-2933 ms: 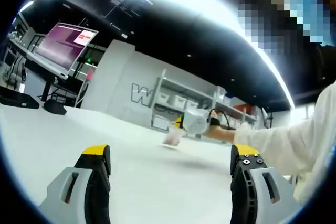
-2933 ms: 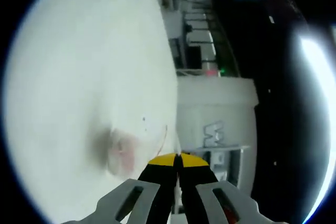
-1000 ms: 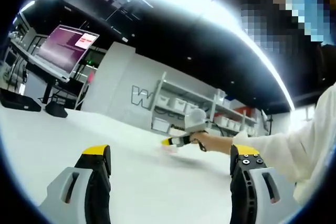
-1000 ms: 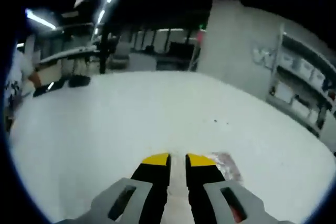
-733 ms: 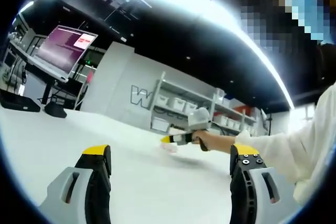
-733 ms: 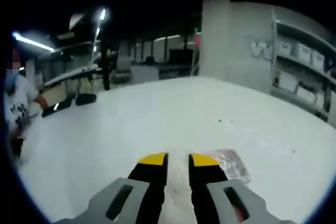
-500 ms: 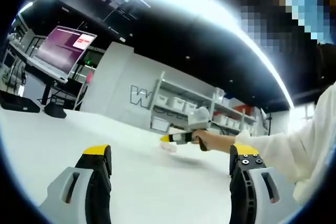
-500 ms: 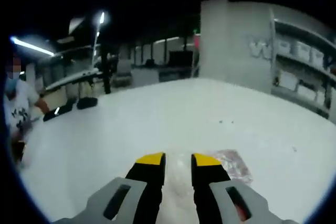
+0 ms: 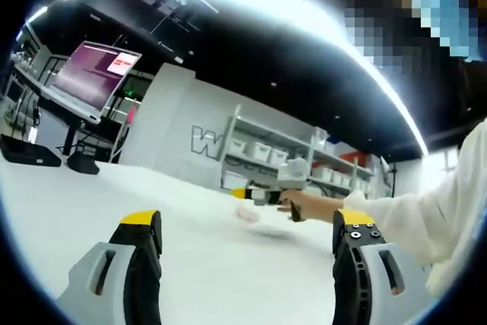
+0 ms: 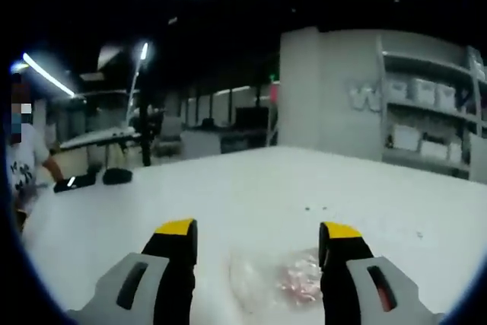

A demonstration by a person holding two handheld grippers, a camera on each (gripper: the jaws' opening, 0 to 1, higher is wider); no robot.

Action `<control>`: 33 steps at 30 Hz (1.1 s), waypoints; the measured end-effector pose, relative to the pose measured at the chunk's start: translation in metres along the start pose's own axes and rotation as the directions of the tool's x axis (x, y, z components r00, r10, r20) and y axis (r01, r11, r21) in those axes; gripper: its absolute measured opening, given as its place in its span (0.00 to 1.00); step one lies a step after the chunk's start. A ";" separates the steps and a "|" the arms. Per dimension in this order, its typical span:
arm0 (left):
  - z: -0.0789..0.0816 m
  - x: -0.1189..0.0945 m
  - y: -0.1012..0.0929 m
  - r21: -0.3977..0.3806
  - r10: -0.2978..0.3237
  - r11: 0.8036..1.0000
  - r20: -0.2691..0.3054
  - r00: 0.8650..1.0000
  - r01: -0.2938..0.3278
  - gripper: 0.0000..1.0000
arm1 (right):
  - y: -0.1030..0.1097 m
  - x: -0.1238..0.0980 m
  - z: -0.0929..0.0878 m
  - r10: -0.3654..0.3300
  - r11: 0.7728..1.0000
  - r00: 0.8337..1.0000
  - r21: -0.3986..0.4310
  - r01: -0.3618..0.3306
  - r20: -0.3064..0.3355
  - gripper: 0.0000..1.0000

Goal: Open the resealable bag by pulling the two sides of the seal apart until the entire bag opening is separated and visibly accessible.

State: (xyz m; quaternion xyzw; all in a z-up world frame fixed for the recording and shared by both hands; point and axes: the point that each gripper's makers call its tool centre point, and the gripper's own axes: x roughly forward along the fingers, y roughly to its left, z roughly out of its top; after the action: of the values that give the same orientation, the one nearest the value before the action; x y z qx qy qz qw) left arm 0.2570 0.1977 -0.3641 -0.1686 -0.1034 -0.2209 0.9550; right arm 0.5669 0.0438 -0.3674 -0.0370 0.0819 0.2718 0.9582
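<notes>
- Your right gripper [image 10: 259, 237] has spread its fingers wide since a moment ago; the clear resealable bag [image 10: 285, 279] lies between them on the white counter [image 10: 228, 180].
- Your left gripper [image 9: 247, 226] stays released; grey shelving [image 9: 266, 154] stands beyond.

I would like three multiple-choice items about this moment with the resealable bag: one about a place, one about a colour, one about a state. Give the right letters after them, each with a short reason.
1. In the right gripper view, where does the resealable bag lie?
A. on the white table, between the open jaws
B. on a shelf
C. hanging from the left gripper

2. What colour are the tips of the right gripper?
A. red
B. yellow
C. green

3. How stands the left gripper?
A. shut on the bag
B. shut on nothing
C. open, holding nothing

Answers: 1 A, the bag rests flat on the table, low between the two jaws. 2 B, both jaw tips carry yellow caps. 3 C, its jaws stand wide apart over bare table.
</notes>
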 end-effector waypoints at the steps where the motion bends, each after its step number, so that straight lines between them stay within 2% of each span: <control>1: -0.001 0.000 0.000 -0.003 -0.002 1.000 -0.003 1.000 0.002 0.92 | -0.001 0.000 0.000 -0.002 1.000 1.000 -0.003 0.002 0.001 0.72; 3: -0.002 0.000 0.000 -0.006 -0.002 1.000 -0.005 1.000 0.002 0.92 | -0.003 0.001 0.002 -0.011 1.000 1.000 -0.013 0.012 0.008 0.81; 5: -0.003 0.000 -0.001 -0.006 -0.002 1.000 -0.008 1.000 0.002 0.92 | -0.003 0.002 0.002 -0.015 1.000 1.000 -0.020 0.015 0.005 0.85; 8: -0.003 0.001 -0.002 -0.001 -0.003 1.000 -0.009 1.000 0.003 0.92 | -0.004 0.003 0.002 -0.033 0.996 0.999 -0.078 0.033 0.006 0.95; 12: -0.003 0.001 -0.002 -0.002 -0.002 1.000 -0.010 1.000 0.002 0.92 | -0.002 0.006 0.003 -0.030 0.996 1.000 -0.085 0.029 -0.002 1.00; 18: -0.003 0.001 -0.002 0.000 -0.002 1.000 -0.010 1.000 0.002 0.92 | 0.002 0.010 0.003 -0.008 0.994 1.000 -0.108 0.007 -0.006 0.99; 23: -0.003 0.002 -0.003 -0.001 -0.006 1.000 -0.012 1.000 0.006 0.92 | 0.008 0.007 0.000 0.009 0.995 1.000 -0.103 -0.011 -0.022 0.95; 33: -0.001 0.001 -0.006 0.004 -0.013 1.000 -0.009 1.000 0.013 0.92 | 0.006 -0.003 0.011 0.001 0.994 1.000 -0.110 -0.001 -0.005 0.93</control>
State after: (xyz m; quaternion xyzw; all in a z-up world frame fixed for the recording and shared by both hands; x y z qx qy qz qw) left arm 0.2555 0.1922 -0.3630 -0.1649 -0.1007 -0.2275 0.9544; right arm 0.5625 0.0488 -0.3567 -0.0903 0.0689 0.2764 0.9543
